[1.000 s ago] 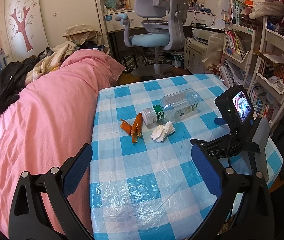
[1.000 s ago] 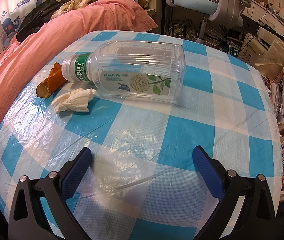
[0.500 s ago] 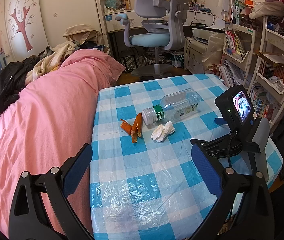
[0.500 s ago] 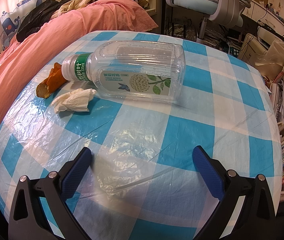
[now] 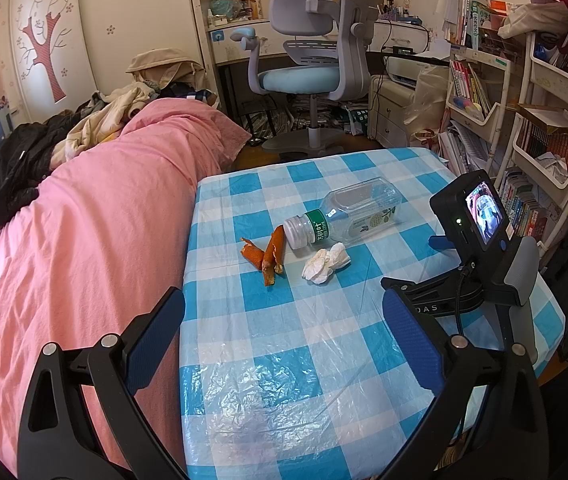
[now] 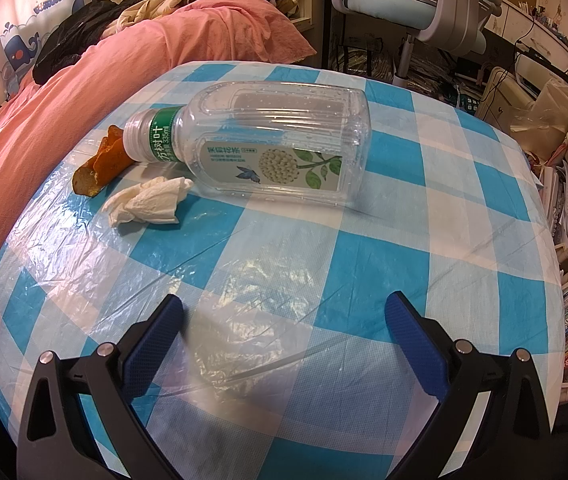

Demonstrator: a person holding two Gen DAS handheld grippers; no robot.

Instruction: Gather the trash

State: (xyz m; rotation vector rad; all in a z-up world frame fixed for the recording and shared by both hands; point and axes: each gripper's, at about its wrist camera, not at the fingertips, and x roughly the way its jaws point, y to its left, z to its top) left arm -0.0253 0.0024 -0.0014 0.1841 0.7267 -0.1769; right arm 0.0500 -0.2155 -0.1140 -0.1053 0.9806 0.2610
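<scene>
Trash untouched on the checked table

Orange peel, crumpled tissue and an empty plastic bottle lie together: peel left of the bottle's cap, tissue just before its neck. Nothing has shifted since a second ago. Left gripper and right gripper hover short, fingers apart, empty; collecting hasn't begun.

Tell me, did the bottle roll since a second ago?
No. In the right wrist view the plastic bottle lies on its side in the same spot, cap end beside the orange peel, over the same squares of the checked tablecloth.
</scene>
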